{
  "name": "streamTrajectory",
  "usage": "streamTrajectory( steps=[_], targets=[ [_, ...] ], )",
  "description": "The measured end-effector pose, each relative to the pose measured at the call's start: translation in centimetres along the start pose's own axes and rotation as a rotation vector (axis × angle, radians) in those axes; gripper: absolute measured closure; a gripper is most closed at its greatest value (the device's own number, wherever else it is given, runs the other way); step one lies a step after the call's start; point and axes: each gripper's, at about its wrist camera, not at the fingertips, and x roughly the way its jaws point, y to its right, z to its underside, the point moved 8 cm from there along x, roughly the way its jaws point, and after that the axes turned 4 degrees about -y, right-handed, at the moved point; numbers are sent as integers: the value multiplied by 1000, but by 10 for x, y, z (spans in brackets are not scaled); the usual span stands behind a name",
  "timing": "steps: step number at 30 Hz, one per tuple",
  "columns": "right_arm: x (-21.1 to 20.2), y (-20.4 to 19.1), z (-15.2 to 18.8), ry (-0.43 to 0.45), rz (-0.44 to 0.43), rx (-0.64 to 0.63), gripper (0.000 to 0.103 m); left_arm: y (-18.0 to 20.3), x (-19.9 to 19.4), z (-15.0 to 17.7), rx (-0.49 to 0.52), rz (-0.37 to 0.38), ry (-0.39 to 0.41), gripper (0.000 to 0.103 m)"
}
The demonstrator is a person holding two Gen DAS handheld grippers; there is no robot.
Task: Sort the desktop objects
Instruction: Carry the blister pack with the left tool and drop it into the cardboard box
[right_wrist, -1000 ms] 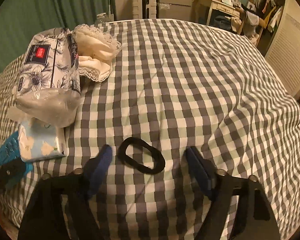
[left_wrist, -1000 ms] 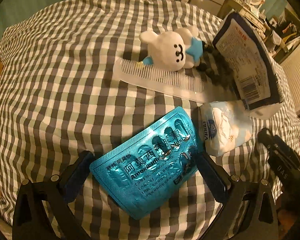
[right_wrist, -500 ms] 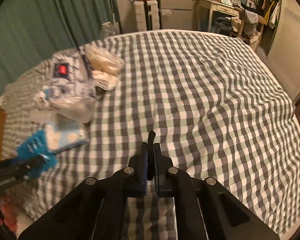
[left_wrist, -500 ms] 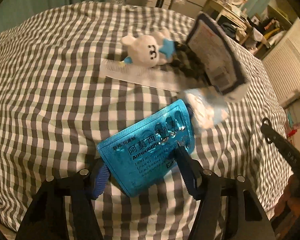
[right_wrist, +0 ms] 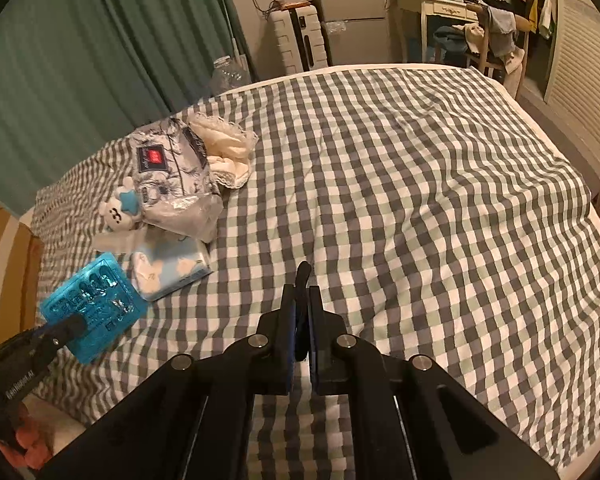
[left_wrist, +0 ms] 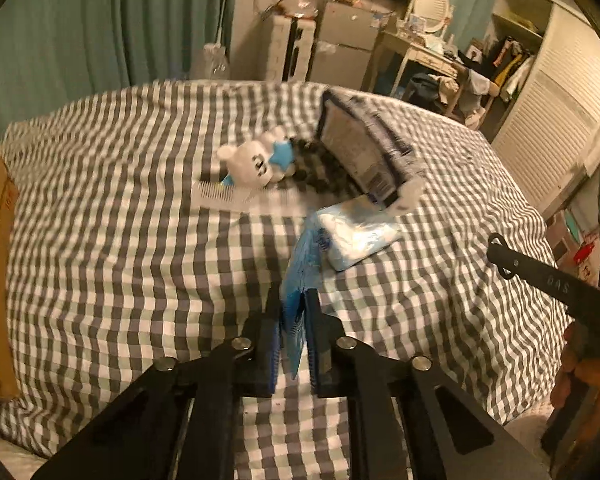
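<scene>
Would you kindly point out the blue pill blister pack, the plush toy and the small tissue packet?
blue pill blister pack (right_wrist: 94,306): right wrist view, middle of its foil face.
plush toy (left_wrist: 251,163): left wrist view, its white face.
small tissue packet (left_wrist: 358,237): left wrist view, top of the wrapper.

Checked bed cover (right_wrist: 400,184), plush toy (left_wrist: 256,162), comb (left_wrist: 224,194), tissue pack (left_wrist: 358,236), lace cloth (right_wrist: 230,152) lying on it

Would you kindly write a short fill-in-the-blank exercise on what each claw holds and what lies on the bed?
1. The left claw is shut on a ____ pill pack.
2. The right claw is shut on a black ____.
3. The plush toy lies partly on a white ____.

Missing words: blue; hair tie; comb
</scene>
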Motion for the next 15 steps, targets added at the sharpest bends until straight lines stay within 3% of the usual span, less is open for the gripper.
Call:
streamTrajectory(
  steps=[3,7,11,15],
  targets=[
    [-12,-2,-2,19,-31,9,98,8,-14,-6,12,-28,48,97],
    [-30,-1,0,29,-83,26,98,7,-21,-1,11,-44,44,97],
    [-54,-9,15,34,-119,34,98,5,-35,1,-32,-7,61,97],
    [-82,-30,30,43,-96,-41,98,-5,-63,0,-72,1,96,97]
  ],
)
